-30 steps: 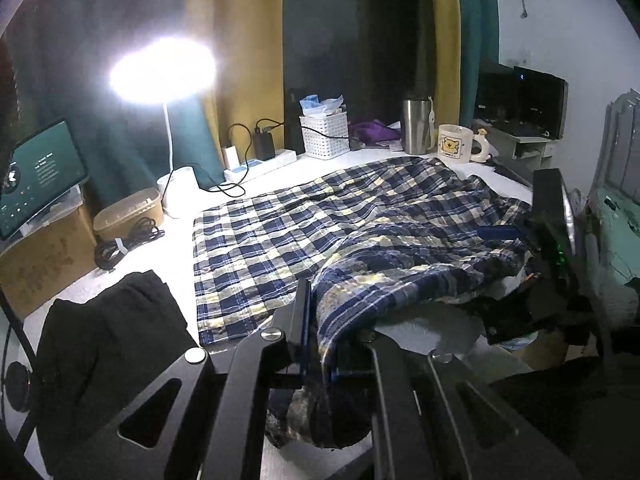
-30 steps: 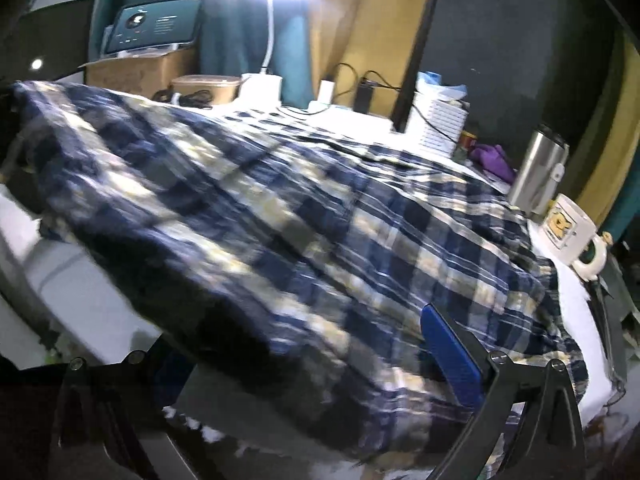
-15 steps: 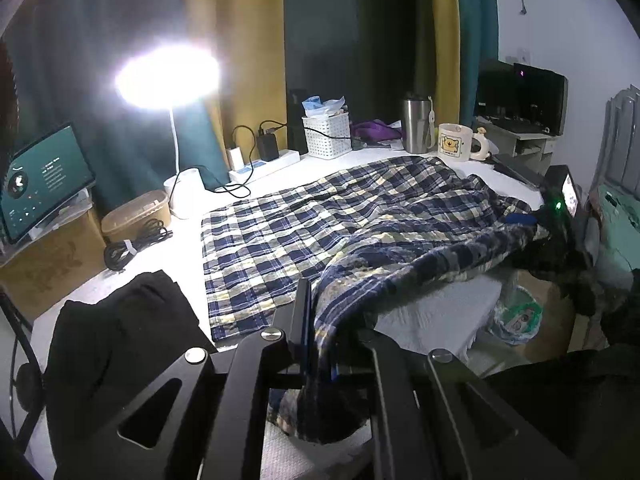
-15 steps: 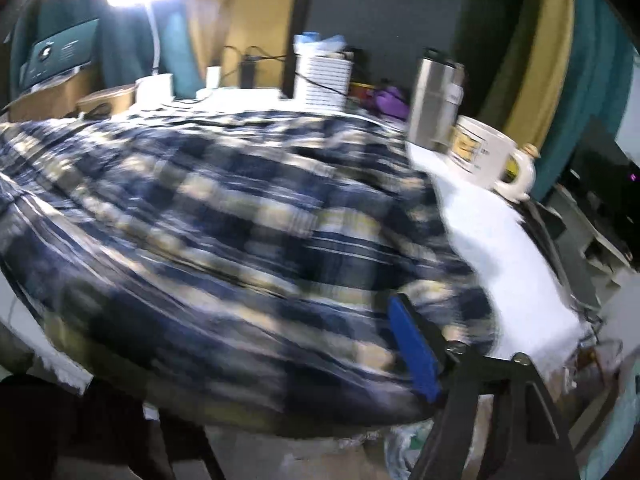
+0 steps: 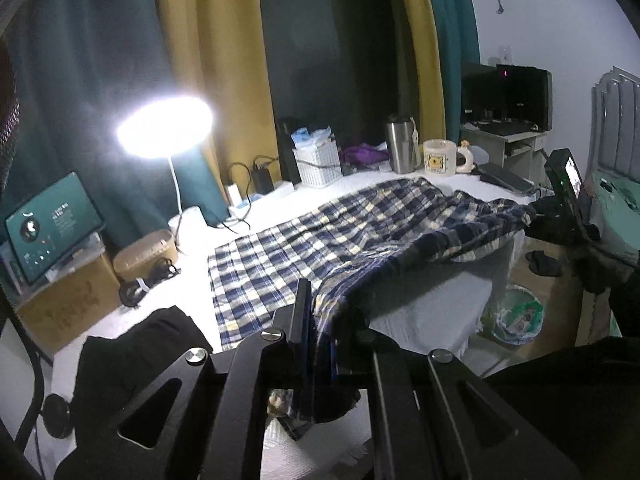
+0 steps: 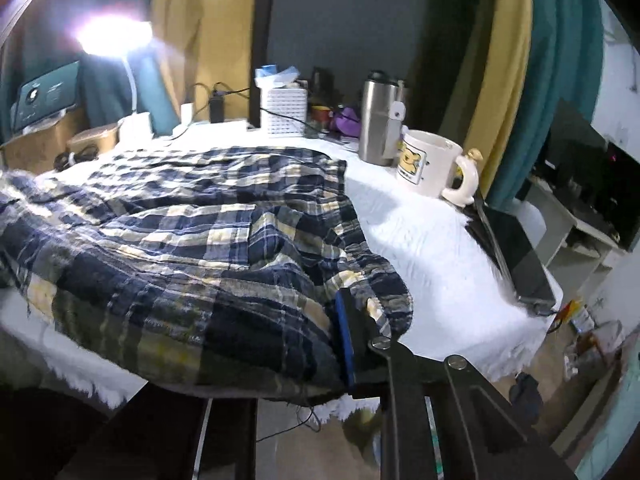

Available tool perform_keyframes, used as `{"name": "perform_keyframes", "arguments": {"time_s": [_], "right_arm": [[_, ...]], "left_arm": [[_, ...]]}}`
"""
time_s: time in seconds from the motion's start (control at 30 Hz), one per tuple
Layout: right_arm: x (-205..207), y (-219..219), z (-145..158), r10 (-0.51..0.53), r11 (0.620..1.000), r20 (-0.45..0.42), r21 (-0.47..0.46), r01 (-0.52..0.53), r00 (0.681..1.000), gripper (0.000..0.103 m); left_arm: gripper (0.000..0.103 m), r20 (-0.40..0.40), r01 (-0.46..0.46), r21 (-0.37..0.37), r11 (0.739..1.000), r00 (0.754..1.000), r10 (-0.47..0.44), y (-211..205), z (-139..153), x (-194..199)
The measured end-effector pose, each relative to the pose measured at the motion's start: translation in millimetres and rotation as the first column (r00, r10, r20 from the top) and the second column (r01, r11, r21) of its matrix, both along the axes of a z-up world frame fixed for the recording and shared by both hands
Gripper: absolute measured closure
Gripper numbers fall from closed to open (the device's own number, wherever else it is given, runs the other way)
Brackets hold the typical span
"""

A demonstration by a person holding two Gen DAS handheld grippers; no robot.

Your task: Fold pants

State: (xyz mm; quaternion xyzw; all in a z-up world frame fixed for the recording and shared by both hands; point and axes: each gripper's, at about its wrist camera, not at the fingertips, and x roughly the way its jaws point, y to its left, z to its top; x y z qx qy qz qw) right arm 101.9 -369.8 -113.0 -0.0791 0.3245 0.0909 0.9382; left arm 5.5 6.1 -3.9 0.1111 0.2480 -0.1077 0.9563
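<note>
Evidently the step in hand is taking hold of both ends of one edge, ahead of a fold. The plaid pants [image 5: 320, 240] lie spread over the white-covered bench [image 6: 420, 240], their near edge draping off the front. The left fingers [image 5: 316, 344] are clamped on that edge, cloth bunched between them and hanging below. The right fingers [image 6: 344, 344] are closing on the bunched corner at the far end, fabric between them, though only one blue pad shows. Next, I judge, both ends should rise together and carry forward over the cloth lying beyond the fingers, kept taut
</note>
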Motion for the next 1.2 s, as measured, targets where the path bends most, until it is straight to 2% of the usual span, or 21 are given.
{"name": "perform_keyframes", "arguments": {"time_s": [0.23,0.5,0.83,1.2], "right_arm": [[-21,-10,38,-0.027,1.0,0.089,0.008,0.027,0.996,0.089],[-39,-20,59,-0.044,0.999,0.139,0.017,0.042,0.989,0.089],[-59,-29,83,-0.066,0.997,0.209,0.04,0.059,0.976,0.089],[-48,-26,82,-0.06,0.997,0.204,0.052,0.051,0.977,0.089]], "left_arm": [[0.097,0.073,0.002,0.009,1.0,0.997,-0.002,-2,24,-16],[0.097,0.17,0.017,0.027,0.999,0.985,-0.021,-11,52,-39],[0.097,0.249,0.015,0.07,0.997,0.968,-0.032,-21,74,-59],[0.097,0.233,0.005,0.099,0.995,0.972,-0.028,-16,70,-42]]}}
